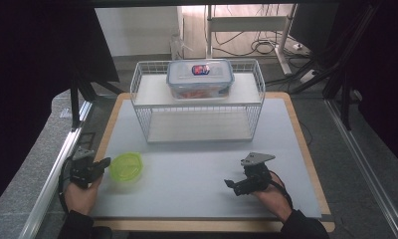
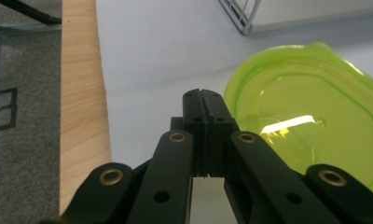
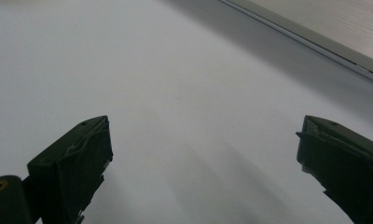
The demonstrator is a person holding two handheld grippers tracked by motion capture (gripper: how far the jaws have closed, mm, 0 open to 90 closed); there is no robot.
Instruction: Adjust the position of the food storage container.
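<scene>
A lime-green round plastic container [image 1: 126, 166] [image 2: 306, 121] sits on the grey mat at the front left. My left gripper [image 1: 105, 162] [image 2: 203, 93] lies just left of it, its jaws pressed together with nothing between them, the tips beside the container's rim. My right gripper [image 1: 232, 185] [image 3: 203, 140] rests at the front right on the bare mat, pointing left, jaws wide apart and nothing between them. A clear food box with a blue-rimmed lid [image 1: 200, 79] stands on the upper shelf of a white wire rack [image 1: 137, 94] at the back.
The grey mat [image 1: 197, 164] covers a wooden tabletop whose edge [image 2: 82, 93] runs along the left. The rack's lower shelf [image 1: 199, 127] is bare. A metal rail [image 1: 52, 174] borders the table's left side, and cables and desk legs lie beyond the far edge.
</scene>
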